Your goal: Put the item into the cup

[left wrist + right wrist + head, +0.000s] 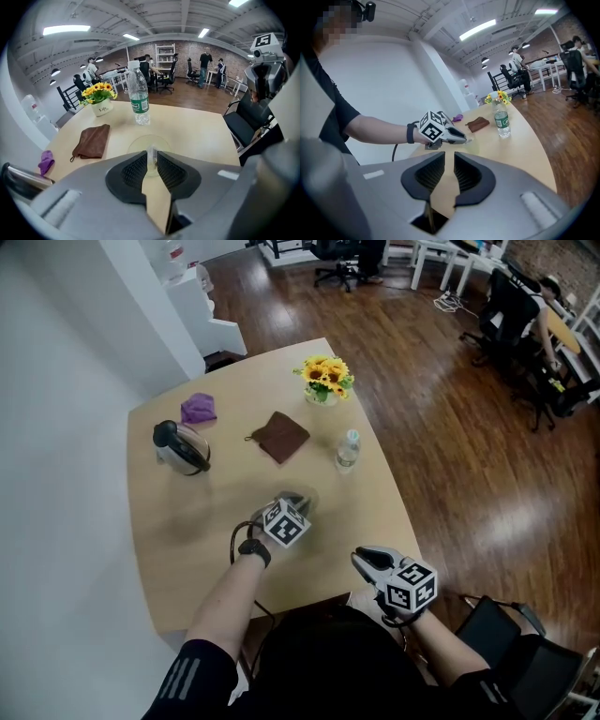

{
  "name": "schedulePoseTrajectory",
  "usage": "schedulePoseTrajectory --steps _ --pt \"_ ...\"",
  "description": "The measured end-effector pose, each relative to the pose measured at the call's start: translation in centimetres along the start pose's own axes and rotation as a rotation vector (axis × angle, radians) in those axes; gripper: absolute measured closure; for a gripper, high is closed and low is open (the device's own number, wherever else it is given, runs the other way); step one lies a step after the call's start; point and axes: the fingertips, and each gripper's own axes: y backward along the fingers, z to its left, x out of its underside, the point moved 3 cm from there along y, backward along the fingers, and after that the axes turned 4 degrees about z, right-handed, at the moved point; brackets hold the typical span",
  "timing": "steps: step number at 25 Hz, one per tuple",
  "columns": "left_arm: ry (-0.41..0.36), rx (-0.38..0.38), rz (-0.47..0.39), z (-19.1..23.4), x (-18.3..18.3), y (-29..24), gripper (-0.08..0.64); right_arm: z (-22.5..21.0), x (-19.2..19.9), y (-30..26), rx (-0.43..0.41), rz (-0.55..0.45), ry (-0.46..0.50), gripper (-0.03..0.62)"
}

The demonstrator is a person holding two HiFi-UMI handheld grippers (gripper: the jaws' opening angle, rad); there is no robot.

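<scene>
- Two grippers are over the table (pixel 178 549); the left gripper (pixel 296 499) points down over the clear cup (pixel 162 140).
- Left fingers (pixel 135 171) stand narrowly apart, with the small clear item (pixel 151 153) upright in the gap between their tips.
- Directly beyond those fingertips the cup's round rim shows, so the item hangs above the cup's mouth, not yet down inside it.
- Farther past the left fingertips stands a water bottle (pixel 138 101); ahead and to their left lies a brown cloth (pixel 93 140), with a pot of yellow flowers (pixel 99 96) beyond it.
- Far out to the left of those fingers sits a purple cloth (pixel 45 161); the kettle (pixel 180 446) stands near it.
- Right gripper (pixel 449 154) hovers near the table edge, its fingers (pixel 429 173) slightly apart with nothing between them.
- Ahead of the right fingertips are the left gripper and the person's forearm.
</scene>
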Motion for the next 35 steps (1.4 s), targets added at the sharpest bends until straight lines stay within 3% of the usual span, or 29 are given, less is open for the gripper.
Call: schedulePoseTrajectory --steps 6,19,28,31,35 --pt "-0.008 -0.022 -0.001 0.0 -0.4 -0.3 0.454 -0.6 0.0 0.0 -0.013 0.006 0.006 0.522" --pt "0.04 -0.087 -0.027 0.9 -0.4 1.2 0.434 -0.6 -0.1 -0.1 -0.056 0.028 0.033 0.522" --pt "0.149 -0.147 -0.286 -1.0 -1.2 10.7 0.434 0.3 -1.5 -0.3 -0.117 0.013 0.073 0.522" --pt "0.183 -0.184 -0.35 -2.3 0.2 14.9 0.434 1.7 -2.8 -0.7 -0.164 -0.007 0.115 0.522" --pt "0.227 -0.248 -0.368 -4.6 3.8 19.5 0.434 4.5 -4.4 -1.5 -0.225 -0.025 0.178 0.522"
